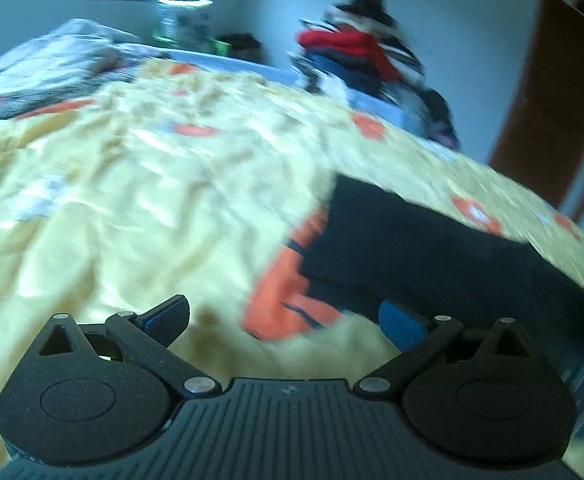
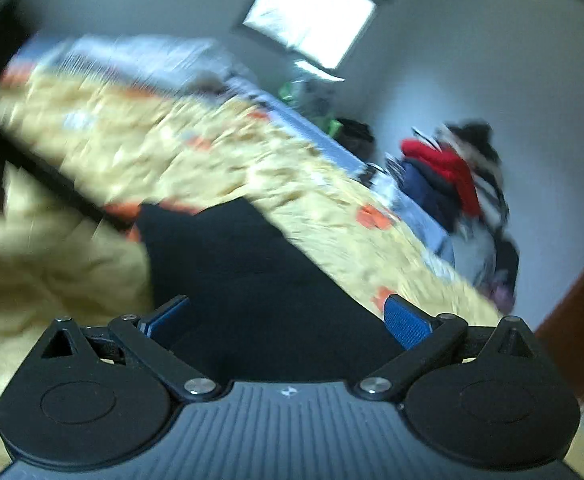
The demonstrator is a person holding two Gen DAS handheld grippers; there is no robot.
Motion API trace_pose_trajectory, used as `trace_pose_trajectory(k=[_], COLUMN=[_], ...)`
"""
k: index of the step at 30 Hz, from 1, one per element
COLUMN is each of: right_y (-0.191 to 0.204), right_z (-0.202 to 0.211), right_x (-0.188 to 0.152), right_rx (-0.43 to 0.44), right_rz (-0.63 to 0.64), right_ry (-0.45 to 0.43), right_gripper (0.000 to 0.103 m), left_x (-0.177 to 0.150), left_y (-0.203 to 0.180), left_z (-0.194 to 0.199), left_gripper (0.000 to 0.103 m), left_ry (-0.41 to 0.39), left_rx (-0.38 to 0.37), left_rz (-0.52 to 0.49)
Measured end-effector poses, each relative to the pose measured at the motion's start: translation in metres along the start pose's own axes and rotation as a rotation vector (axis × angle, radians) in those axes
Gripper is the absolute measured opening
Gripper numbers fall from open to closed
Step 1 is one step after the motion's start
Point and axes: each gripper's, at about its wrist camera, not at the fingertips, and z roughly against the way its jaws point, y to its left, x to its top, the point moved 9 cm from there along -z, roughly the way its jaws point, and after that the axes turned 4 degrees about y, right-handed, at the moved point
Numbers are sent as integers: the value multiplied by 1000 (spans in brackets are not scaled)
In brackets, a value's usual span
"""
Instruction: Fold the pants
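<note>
Dark pants (image 1: pixel 424 248) lie flat on a yellow bedspread with orange prints (image 1: pixel 152 184). In the left wrist view they sit to the right of my left gripper (image 1: pixel 288 316), which is open and empty above the bedspread, its right finger near the pants' edge. In the right wrist view the pants (image 2: pixel 252 264) lie straight ahead. My right gripper (image 2: pixel 288 316) is open and empty just above them, its fingers spread over the dark cloth. Both views are blurred.
A pile of clothes with a red garment (image 1: pixel 356 52) stands beyond the bed's far side; it also shows in the right wrist view (image 2: pixel 448 176). A crumpled grey blanket (image 1: pixel 44 64) lies at the bed's far left. A brown door (image 1: pixel 552 100) is at the right.
</note>
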Motion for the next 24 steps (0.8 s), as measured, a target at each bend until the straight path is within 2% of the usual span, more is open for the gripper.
trace_pose_trajectory(k=[3, 7, 14, 18, 22, 24], right_y=[40, 66, 55, 50, 38, 32], right_z=[-16, -39, -61, -52, -48, -47], right_x=[7, 10, 21, 26, 30, 31], right_rx=[-10, -81, -197, -255, -257, -244], right_rz=[190, 358, 306, 270, 203, 164], right_ry=[16, 54, 59, -13, -40, -41], right_gripper=[103, 103, 103, 103, 103, 103], left_x=[8, 14, 13, 11, 11, 14], left_y=[15, 17, -12, -31, -47, -54], left_z=[1, 0, -15, -32, -53, -62], left_gripper=[102, 102, 102, 102, 102, 103], left_ry=[17, 90, 240, 341, 393, 381], left_rx=[-14, -162, -436, -587, -679, -694], left_rz=[59, 179, 356, 491, 594, 620])
